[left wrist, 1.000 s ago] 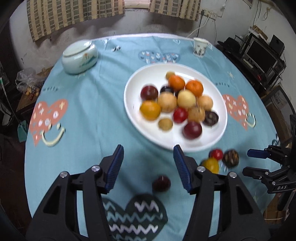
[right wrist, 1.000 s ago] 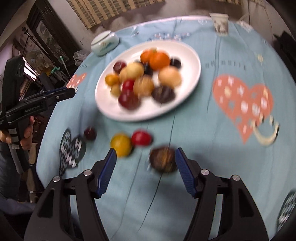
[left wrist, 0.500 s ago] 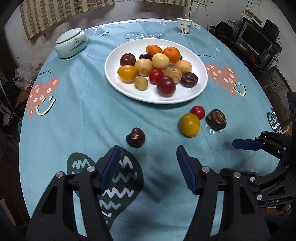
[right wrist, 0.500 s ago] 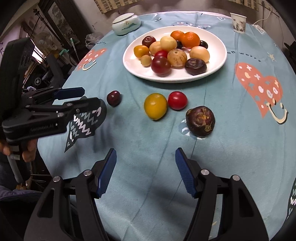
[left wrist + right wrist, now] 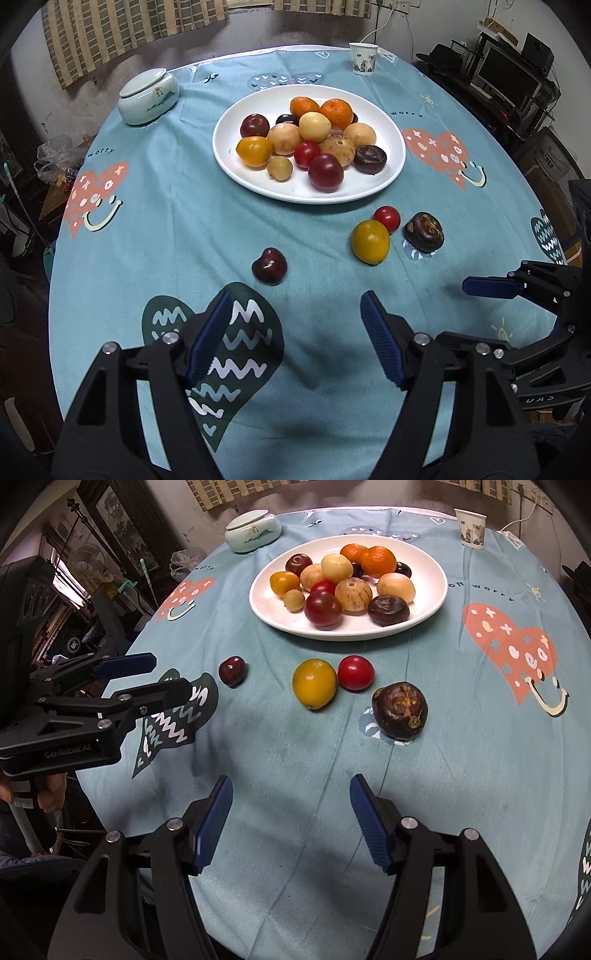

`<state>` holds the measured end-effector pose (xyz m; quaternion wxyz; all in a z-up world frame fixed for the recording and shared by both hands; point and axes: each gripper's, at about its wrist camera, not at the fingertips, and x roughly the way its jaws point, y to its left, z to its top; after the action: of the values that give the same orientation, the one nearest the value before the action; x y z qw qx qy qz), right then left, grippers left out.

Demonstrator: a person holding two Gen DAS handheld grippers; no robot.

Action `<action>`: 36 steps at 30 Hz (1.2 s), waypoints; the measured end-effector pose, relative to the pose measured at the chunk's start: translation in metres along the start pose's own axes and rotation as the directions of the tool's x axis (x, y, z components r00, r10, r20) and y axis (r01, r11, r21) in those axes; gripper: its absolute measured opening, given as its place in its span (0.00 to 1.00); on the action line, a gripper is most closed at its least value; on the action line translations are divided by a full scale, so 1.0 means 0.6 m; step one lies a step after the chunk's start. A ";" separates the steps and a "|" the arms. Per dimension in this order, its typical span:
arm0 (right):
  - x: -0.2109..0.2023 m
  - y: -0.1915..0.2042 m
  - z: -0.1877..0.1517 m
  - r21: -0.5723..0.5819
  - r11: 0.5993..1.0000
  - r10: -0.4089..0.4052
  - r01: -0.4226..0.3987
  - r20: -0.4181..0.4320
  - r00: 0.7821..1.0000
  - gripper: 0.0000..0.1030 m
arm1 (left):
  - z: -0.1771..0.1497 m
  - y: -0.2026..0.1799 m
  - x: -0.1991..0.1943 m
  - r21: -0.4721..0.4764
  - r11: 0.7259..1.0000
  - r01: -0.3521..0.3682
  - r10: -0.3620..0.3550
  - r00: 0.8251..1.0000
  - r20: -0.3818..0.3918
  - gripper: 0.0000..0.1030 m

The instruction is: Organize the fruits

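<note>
Both ribbed-padded tools (image 5: 295, 332) (image 5: 291, 814) gape empty, the left just widened, over glossy round fruits (image 5: 370, 242).

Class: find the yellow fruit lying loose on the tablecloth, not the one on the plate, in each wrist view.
Left wrist: yellow fruit, right of centre, below the white plate.
Right wrist: yellow fruit, centre.
Shared landmark: red tomato touching its upper right.
</note>
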<state>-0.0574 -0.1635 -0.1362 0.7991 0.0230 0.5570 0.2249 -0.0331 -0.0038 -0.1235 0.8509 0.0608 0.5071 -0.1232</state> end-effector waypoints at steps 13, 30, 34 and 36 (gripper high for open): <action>0.005 -0.017 -0.016 0.045 0.999 -0.010 0.011 -0.014 1.000 0.65 | -0.010 0.047 0.045 -0.046 0.999 -0.015 0.013 0.999 -0.043 0.71; 0.032 -0.014 0.022 0.064 0.998 -0.009 0.009 0.000 1.000 0.65 | 0.035 0.052 0.118 -0.019 0.999 0.040 -0.042 0.993 -0.111 0.29; 0.065 -0.012 0.054 0.088 0.996 -0.018 0.020 -0.015 1.000 0.57 | 0.037 0.062 0.088 -0.037 0.998 0.047 -0.050 0.996 -0.069 0.29; 0.083 -0.016 0.066 0.111 0.993 -0.026 0.030 -0.043 0.999 0.51 | 0.036 0.066 0.074 -0.045 0.998 0.049 -0.051 0.997 -0.051 0.29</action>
<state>-0.0049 -0.1448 -0.1678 0.7878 0.0551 0.5856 0.1827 0.0160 0.0231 -0.1529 0.8351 0.0326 0.5330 -0.1319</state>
